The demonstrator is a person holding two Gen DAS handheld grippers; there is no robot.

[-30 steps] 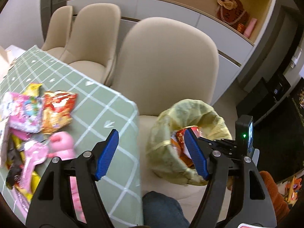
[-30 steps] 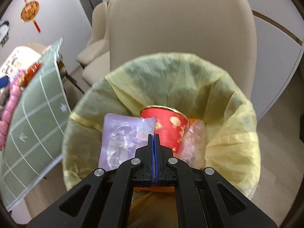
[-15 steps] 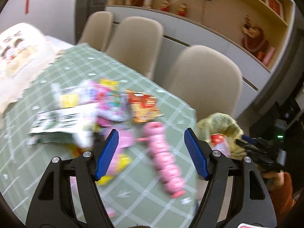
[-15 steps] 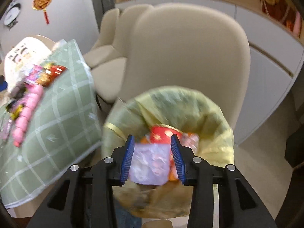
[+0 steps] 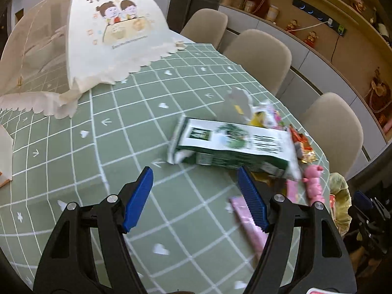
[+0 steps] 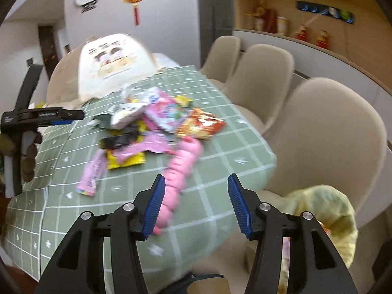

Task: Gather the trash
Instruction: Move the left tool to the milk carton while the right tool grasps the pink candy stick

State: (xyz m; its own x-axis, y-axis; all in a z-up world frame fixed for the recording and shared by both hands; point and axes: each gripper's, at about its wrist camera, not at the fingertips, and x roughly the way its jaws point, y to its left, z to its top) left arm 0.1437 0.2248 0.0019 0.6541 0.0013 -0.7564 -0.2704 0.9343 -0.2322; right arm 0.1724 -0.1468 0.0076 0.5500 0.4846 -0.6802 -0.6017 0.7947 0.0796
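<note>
A pile of wrappers lies on the green checked tablecloth [image 5: 122,132]. A green and white carton [image 5: 232,147] lies on its side just beyond my open, empty left gripper [image 5: 196,196]. A pink strip wrapper [image 5: 247,218] lies by its right finger. In the right wrist view the pile [image 6: 156,120] holds a pink segmented pack [image 6: 181,164], a red snack bag [image 6: 201,125] and a yellow wrapper [image 6: 127,159]. My right gripper [image 6: 196,203] is open and empty above the table's corner. The yellow-lined trash bin [image 6: 325,210] sits at lower right.
A white mesh food cover [image 5: 115,36] with a cartoon print stands at the far end of the table. Beige chairs [image 6: 330,132] line the right side. The left gripper's body [image 6: 27,115] shows at the left of the right wrist view.
My right gripper opened and dropped the purple wrapper in the bin, then swung left toward the table. My left gripper swung from the bin over the table to the carton.
</note>
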